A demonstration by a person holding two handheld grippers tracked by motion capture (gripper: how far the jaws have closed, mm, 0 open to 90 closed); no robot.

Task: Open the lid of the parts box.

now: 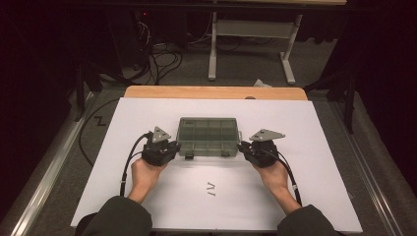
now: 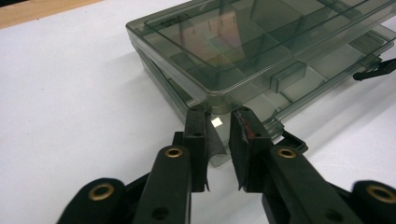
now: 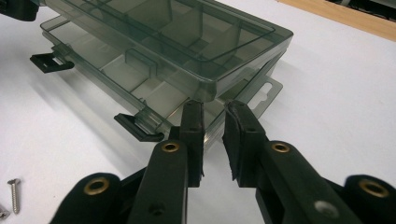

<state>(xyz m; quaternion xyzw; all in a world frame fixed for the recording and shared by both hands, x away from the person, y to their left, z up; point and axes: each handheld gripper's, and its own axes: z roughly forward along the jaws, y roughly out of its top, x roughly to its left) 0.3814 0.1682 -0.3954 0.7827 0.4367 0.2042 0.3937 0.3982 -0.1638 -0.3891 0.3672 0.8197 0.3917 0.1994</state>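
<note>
My left tool and right tool flank the smoky compartment box mid-tabletop, at nine and three o'clock. Jaws released, corners between them ungripped; placement suggests steadying its unlatched lid.

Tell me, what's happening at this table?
A person holds a gripper in each hand at a smoky clear compartment box on a white table. The left gripper and right gripper sit at its two near corners, jaws slightly apart around the lid's edge. The lid looks a little raised, latches undone.
</note>
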